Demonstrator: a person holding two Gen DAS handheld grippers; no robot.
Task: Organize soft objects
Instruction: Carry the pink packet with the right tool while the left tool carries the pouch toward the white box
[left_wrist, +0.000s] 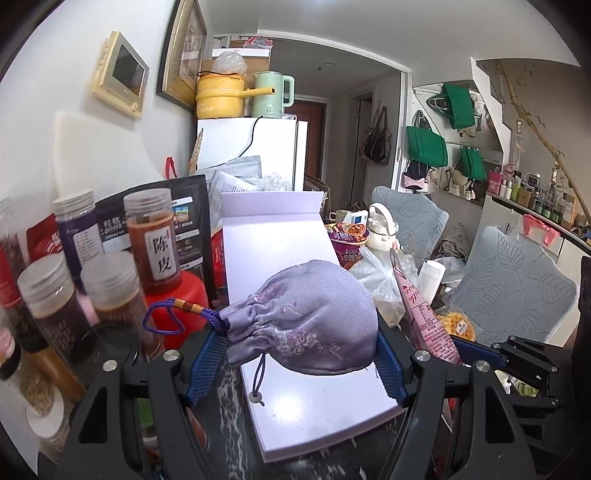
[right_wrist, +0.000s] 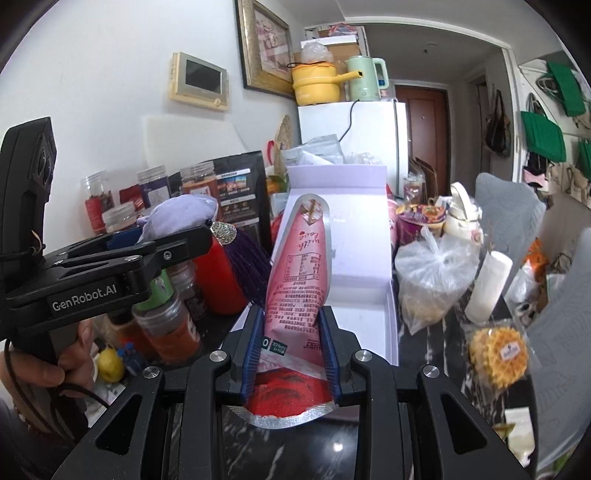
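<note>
Carrying both soft items toward the open white cardboard box (right_wrist: 369, 266), judged their destination; left gripper (left_wrist: 301, 354) pinching a lilac embroidered drawstring pouch (left_wrist: 306, 317) above its lid; right gripper (right_wrist: 291, 343) clamped on a pink foil snack packet (right_wrist: 299, 273) before its tray.

A: Where's the box (right_wrist: 360, 258)?
B: On the bench (right_wrist: 436, 354), middle. Jars (left_wrist: 151, 240) stand left of it, a bag (right_wrist: 430, 273) and a roll (right_wrist: 487, 284) right.
A: Behind?
B: The fridge (right_wrist: 373, 133), a kettle (right_wrist: 364, 79) on top.

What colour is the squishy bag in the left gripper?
Pale purple drawstring pouch with flower stitching, clearest in the left wrist view.
</note>
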